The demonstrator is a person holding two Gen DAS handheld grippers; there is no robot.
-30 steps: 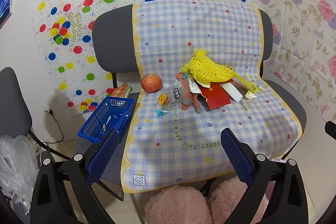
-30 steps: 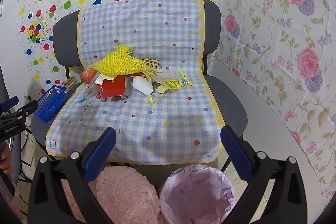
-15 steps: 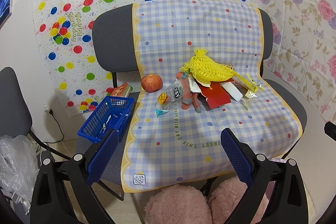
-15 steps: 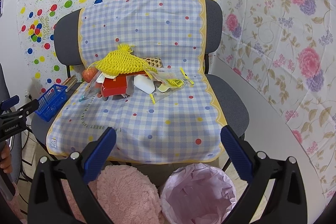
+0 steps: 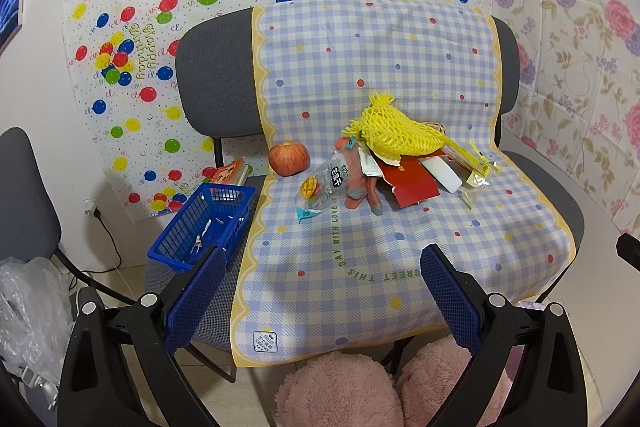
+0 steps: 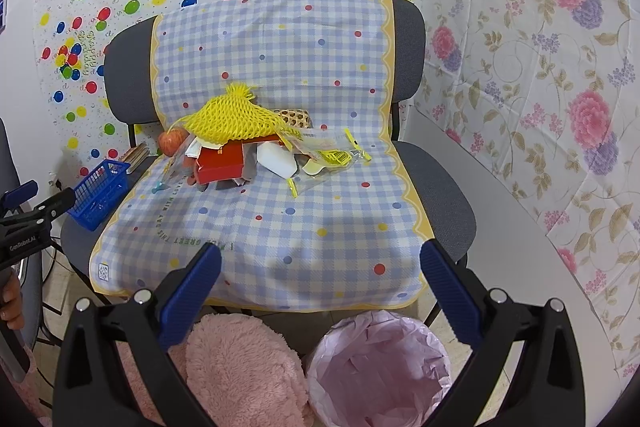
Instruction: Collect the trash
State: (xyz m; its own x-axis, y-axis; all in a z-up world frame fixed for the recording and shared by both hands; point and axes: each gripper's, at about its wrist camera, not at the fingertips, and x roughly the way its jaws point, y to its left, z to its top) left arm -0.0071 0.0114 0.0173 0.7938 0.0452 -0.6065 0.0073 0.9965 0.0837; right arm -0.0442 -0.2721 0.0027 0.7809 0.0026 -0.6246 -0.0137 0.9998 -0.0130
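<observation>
We hold both grippers wide apart and carrying nothing: the left gripper (image 5: 322, 285) and the right gripper (image 6: 320, 283) each hover before the front edge of the checked cloth (image 5: 360, 247) draped over the grey chair (image 6: 444, 195). The trash sits heaped at the back of the seat, against the backrest: a yellow net (image 5: 394, 131) on top, a red packet (image 5: 410, 181) and a white piece (image 5: 442, 177) beneath it, and a clear snack wrapper (image 5: 324, 183) at the pile's left. The front half of the cloth lies bare between the pile and our fingers. An apple (image 5: 289, 158) rests just left of the heap, and a blue basket (image 5: 204, 223) sits on the seat's left edge, off the cloth.

Only the right view shows the pink-lined bin (image 6: 380, 367) on the floor below the seat's front right corner (beside a pink furry slipper (image 6: 240, 371)), and it also catches the left gripper at its left margin. Only the left view shows the crumpled clear bag (image 5: 28, 307) at far left.
</observation>
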